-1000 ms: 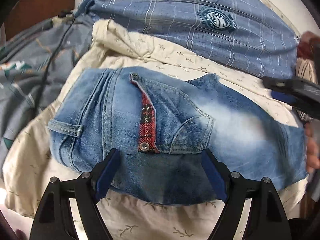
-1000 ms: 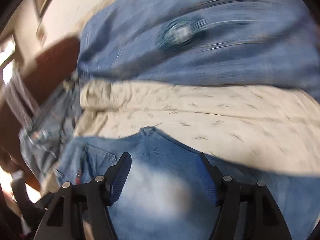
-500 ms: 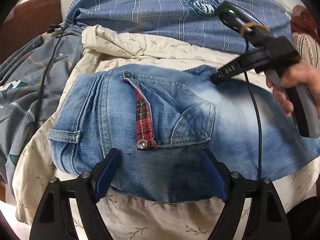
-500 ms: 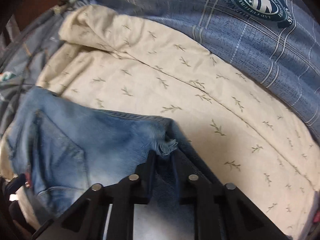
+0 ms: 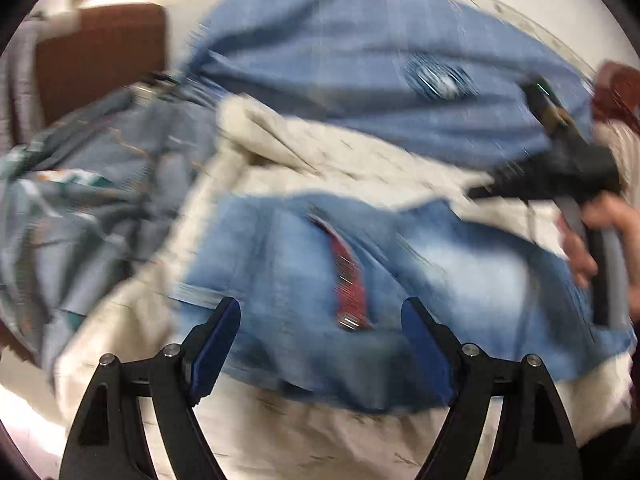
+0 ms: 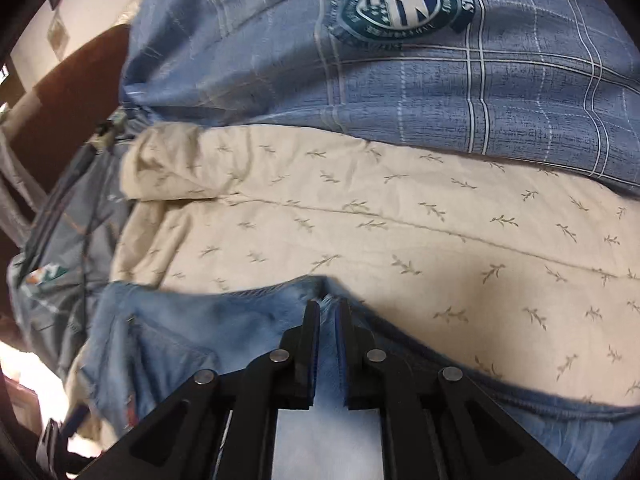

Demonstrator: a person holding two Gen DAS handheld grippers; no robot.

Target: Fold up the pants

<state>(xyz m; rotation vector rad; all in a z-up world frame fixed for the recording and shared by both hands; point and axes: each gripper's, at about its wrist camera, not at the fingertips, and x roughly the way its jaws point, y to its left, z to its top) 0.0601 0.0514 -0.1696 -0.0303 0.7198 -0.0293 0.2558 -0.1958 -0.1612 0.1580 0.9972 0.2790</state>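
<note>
Denim pants (image 6: 208, 320) edge pinched in right claw (image 6: 328, 312), left claw (image 5: 320, 320) spread wide

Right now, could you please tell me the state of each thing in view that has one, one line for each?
Jeans: partly folded, lying on the cream sheet, one edge pinched.
Left tongs: open, above the jeans, gripping nothing.
Right tongs: shut on the jeans edge.
Cream sheet: spread out, rumpled at its left end.
Blue plaid pillow: lying behind the sheet.
</note>
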